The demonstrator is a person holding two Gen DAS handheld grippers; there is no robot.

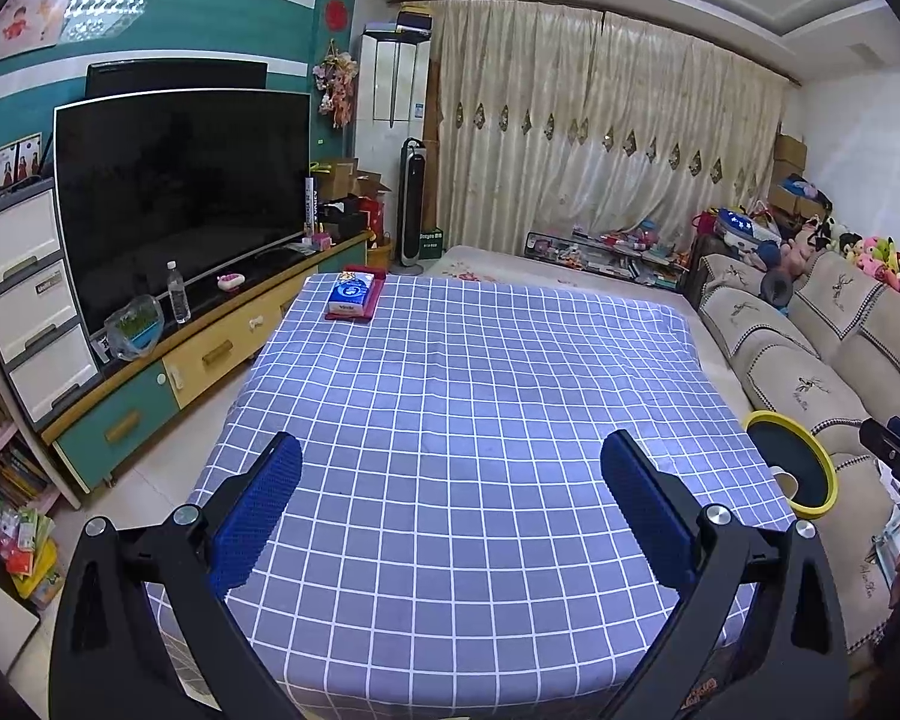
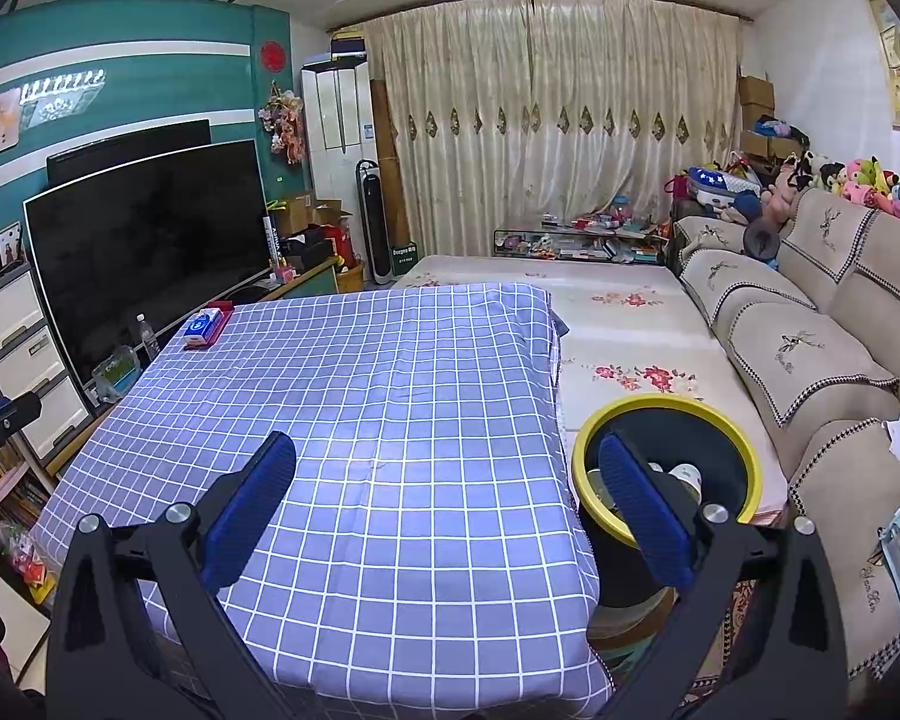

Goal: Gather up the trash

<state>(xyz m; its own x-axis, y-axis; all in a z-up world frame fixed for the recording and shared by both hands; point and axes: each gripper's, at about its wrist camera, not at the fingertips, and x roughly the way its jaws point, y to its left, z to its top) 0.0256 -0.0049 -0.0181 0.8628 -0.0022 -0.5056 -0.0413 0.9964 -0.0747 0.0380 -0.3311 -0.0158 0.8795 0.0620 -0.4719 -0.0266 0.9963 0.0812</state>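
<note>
**Both grippers empty above a bare cloth; the bin already holds the rubbish**

Left wrist view: the left gripper (image 1: 450, 480) hangs over the near half of the checked tablecloth (image 1: 480, 372), its blue pads spread wide with nothing between them. No loose trash shows on the cloth. The only item on it is a blue tissue pack (image 1: 350, 294) on a red tray at the far left corner, well apart from the gripper, and that looks like a household supply, not litter. The yellow-rimmed bin (image 1: 825, 468) peeks in at the right edge, off the table, beside the sofa (image 1: 810, 372). Judging by this, the step in hand is a last sweep of the surface. To do it well, scan the cloth's edges and the far corner before moving, keep the fingers released and level, and leave the tissue pack alone.

Right wrist view: the right gripper (image 2: 447, 480) is likewise released and empty, its left finger over the cloth and its right finger in front of the bin's rim (image 2: 744, 444). This camera gives what the other cannot: a look into the bin's dark inside, where a few pale items, too indistinct to name, lie at the bottom. It also shows the table's right edge and the floral bedding (image 2: 624, 324) beyond. The left wrist view alone shows the full width of the cloth.
</note>
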